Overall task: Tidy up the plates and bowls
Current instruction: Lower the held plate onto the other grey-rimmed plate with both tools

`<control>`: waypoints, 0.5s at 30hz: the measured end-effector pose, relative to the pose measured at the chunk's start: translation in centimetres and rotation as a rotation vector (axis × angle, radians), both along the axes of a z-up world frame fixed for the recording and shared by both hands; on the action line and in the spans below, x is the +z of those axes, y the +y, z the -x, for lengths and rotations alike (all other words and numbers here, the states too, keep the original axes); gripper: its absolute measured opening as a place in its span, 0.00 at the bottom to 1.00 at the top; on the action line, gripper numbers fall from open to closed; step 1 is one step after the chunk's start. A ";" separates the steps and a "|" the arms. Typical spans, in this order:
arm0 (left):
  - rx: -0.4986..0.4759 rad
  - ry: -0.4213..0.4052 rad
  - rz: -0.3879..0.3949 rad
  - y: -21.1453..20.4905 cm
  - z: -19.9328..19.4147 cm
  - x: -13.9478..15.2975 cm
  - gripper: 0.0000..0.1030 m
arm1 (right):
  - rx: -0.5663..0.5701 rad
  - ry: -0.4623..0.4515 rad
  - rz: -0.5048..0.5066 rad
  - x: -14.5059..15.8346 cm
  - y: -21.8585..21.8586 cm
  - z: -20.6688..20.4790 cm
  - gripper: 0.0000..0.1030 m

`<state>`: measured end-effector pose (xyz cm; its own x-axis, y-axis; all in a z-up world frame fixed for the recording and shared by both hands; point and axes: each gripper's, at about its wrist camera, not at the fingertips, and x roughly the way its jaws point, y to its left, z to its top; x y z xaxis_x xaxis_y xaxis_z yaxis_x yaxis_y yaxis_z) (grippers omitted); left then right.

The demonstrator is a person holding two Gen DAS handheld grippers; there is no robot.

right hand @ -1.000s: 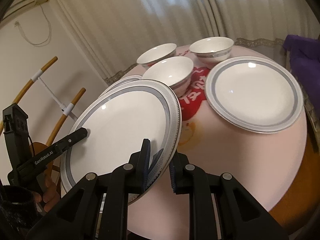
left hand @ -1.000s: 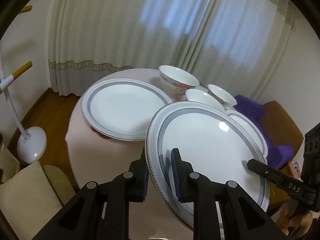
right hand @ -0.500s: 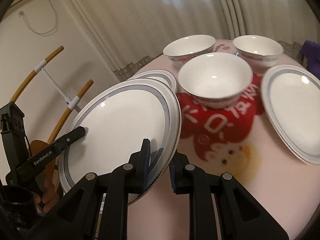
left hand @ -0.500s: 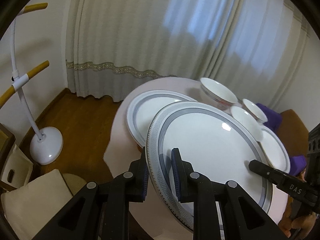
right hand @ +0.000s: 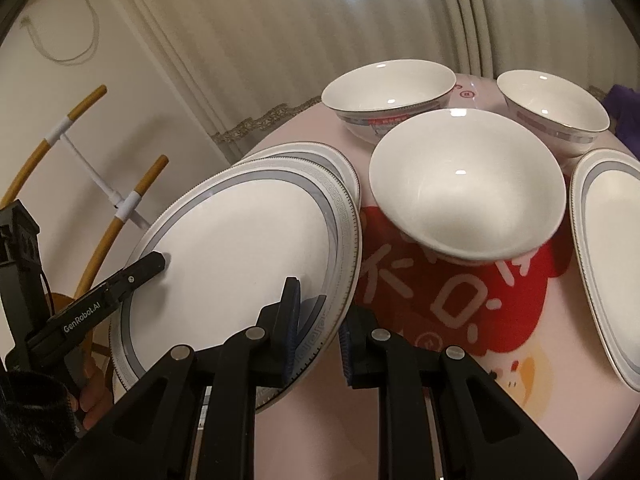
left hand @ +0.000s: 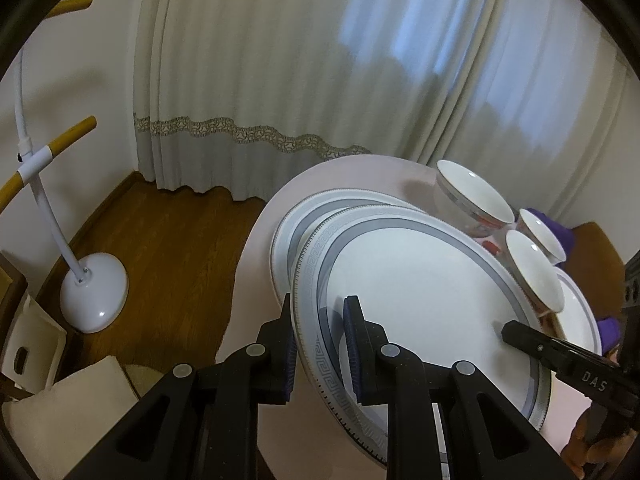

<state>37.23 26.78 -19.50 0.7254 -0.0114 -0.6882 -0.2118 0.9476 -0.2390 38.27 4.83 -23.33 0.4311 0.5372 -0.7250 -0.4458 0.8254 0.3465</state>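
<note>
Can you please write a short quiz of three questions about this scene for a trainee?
1. True or false: both grippers grip the same plate.
2. How many bowls stand on the table?
3. What lies under the held plate: A) a bowl, B) another plate, C) a cup?

Key: 1. True: the left gripper and right gripper clamp opposite edges. 2. Three: near bowl, far left bowl, far right bowl. 3. B.

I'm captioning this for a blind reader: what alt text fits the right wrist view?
The right gripper clamps the rim of a grey-banded plate, with the left gripper on its far edge, above a second plate on a round table with three white bowls.
</note>
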 end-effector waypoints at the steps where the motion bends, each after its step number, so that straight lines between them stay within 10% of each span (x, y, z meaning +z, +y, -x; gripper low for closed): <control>1: 0.001 0.000 0.001 0.0 -0.3 -0.1 0.17 | -0.005 -0.001 0.004 0.0 0.2 -0.2 0.17; 15: 0.006 0.016 -0.004 1.2 -3.5 -1.6 0.17 | -0.103 0.019 0.055 -0.5 1.8 -1.9 0.19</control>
<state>40.76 28.00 -21.13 0.7142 -0.0048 -0.6999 -0.2211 0.9473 -0.2320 40.21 6.62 -23.79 0.4681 0.4498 -0.7606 -0.3515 0.8845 0.3068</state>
